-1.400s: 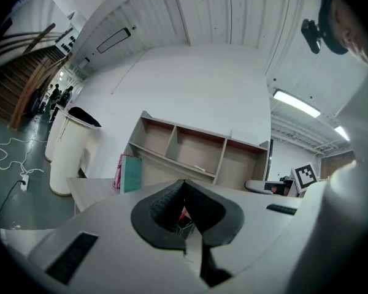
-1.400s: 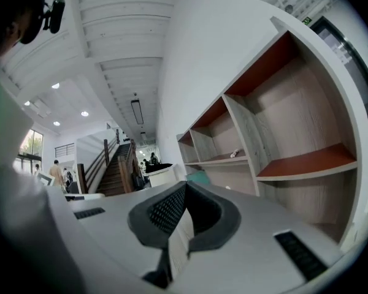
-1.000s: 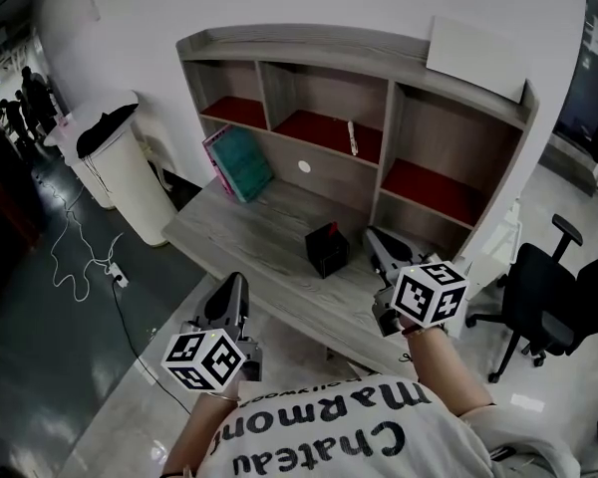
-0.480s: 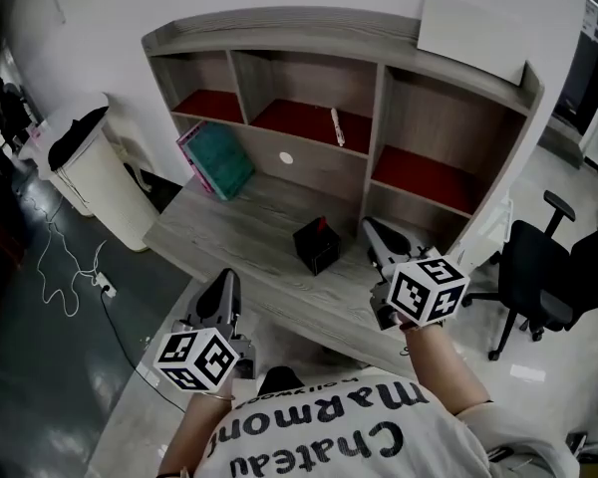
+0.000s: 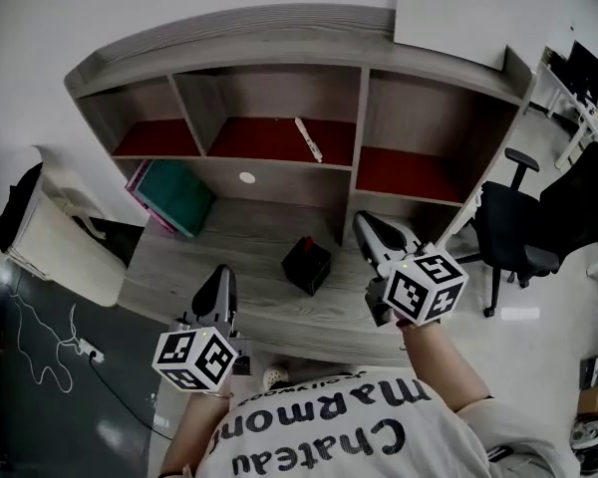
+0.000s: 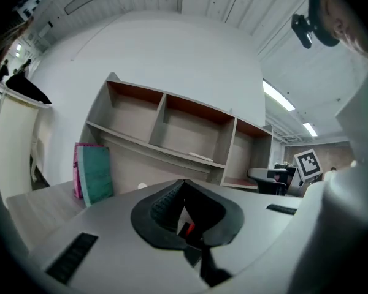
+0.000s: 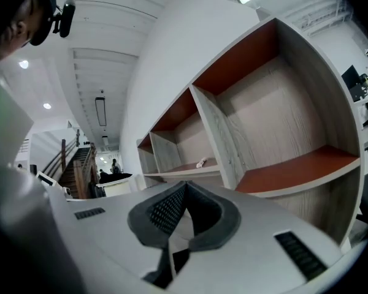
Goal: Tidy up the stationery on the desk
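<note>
Left gripper (image 5: 220, 289) at 7 o'clock and right gripper (image 5: 372, 233) at 4 o'clock: jaws pressed together, holding nothing. The small black box (image 5: 307, 264) on the grey wooden desk (image 5: 229, 242) lies between them, and only the head view shows it. The thin white pen (image 5: 307, 139) lies on the red shelf at 12 o'clock.

A black cube-shaped box (image 5: 307, 264) stands upright at mid desk (image 5: 209, 267), teal and pink books (image 5: 174, 197) lean tilted at the far left, and a slim white pen-like item (image 5: 306, 138) lies flat on the red middle shelf (image 5: 259, 137).
</note>
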### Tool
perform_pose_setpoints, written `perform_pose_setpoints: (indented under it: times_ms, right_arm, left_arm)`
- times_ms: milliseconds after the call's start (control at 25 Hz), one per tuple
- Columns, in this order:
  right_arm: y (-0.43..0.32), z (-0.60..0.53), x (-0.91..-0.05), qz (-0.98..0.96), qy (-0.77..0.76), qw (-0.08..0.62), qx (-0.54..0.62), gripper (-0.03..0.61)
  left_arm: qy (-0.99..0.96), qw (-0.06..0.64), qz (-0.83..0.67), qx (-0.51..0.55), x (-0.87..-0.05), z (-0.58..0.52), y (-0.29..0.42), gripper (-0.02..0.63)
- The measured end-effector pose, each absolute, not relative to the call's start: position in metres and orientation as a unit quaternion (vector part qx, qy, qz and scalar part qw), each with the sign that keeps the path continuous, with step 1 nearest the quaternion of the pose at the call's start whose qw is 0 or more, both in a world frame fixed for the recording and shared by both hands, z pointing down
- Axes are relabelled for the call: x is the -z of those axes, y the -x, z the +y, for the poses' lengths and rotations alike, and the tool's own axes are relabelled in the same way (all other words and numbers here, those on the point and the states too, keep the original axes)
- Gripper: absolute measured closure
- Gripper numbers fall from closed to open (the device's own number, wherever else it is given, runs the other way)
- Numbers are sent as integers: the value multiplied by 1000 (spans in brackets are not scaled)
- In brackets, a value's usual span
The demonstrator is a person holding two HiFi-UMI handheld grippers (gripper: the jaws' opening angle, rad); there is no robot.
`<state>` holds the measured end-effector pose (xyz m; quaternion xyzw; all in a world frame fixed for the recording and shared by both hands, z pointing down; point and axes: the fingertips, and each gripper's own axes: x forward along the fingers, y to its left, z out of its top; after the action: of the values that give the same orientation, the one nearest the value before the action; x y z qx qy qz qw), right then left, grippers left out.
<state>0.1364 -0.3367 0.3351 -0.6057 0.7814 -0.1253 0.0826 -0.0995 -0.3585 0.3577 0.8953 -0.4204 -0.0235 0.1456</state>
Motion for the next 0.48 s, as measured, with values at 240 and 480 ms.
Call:
perform_pose_setpoints:
  times_ms: [240, 480]
  right_arm:
    - [-136, -354, -323, 729, 668, 103, 109, 569]
    - [-128, -369, -320, 691, 706, 108, 110, 569]
  left_arm:
    - [-932, 141, -334, 5, -353, -415, 87, 601]
    - [-949, 150, -276, -9, -356, -449, 87, 601]
